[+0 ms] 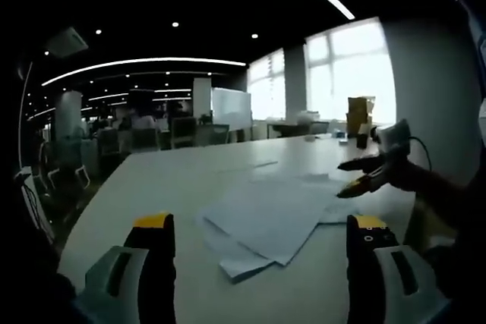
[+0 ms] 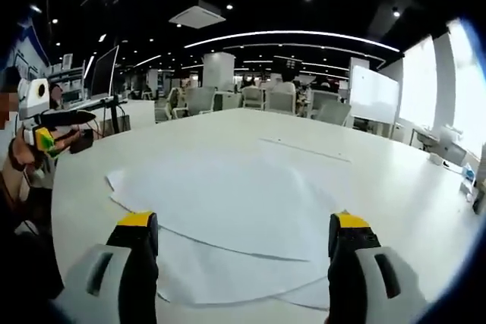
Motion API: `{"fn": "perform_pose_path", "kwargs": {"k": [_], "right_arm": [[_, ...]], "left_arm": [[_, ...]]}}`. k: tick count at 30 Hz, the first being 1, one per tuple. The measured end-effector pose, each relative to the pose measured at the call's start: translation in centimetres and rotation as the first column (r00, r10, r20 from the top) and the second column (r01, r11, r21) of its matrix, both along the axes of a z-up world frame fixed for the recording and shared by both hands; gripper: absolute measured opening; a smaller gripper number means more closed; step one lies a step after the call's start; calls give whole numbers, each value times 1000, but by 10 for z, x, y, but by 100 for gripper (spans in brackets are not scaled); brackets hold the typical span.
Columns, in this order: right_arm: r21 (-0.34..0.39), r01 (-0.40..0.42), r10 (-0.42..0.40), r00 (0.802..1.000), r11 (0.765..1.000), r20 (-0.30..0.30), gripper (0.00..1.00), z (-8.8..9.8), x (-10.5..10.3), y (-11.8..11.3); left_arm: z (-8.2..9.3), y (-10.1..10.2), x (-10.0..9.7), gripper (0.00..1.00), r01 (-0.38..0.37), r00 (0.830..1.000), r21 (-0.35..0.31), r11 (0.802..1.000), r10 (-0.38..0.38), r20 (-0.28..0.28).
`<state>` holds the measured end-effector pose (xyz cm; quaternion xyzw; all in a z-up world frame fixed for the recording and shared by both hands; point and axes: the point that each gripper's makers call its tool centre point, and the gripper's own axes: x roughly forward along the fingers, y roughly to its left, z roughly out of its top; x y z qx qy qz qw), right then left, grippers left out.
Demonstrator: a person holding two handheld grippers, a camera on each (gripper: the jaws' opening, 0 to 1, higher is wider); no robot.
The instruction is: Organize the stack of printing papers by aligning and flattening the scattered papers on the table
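Note:
Several white printing papers lie fanned and askew on the white table, ahead of my left gripper, which is open and holds nothing. From the right of the left gripper view the right gripper reaches over the far edge of the papers, its jaws apart. In the right gripper view the same papers spread out just beyond my open right gripper, overlapping at different angles. The left gripper shows at the left edge of that view, held in a hand.
Office chairs line the far side of the table. A whiteboard stands behind them. Small items and a yellow box sit at the table's far end near the windows. A monitor stands on a desk to the left.

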<state>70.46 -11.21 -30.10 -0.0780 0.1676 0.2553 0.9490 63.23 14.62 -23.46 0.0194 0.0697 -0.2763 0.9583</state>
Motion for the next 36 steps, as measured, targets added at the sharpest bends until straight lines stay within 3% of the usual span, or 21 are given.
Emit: {"fn": "perform_pose_path", "kwargs": {"k": [15,28,36], "right_arm": [[-2,17,-17,1000,1000,5,90,-8,8,1],[-75,96,-98,995,993,-15,89,-27,22,-9],[-52,114,-116,993,992,-21,90,-30,30,-2]], "left_arm": [[4,2,-2,96,-1,1000,-2,1000,1,13],[3,1,-6,96,8,1000,-19,1000,-8,4],[2,8,-11,96,3,1000,-35,999,-2,5]]}}
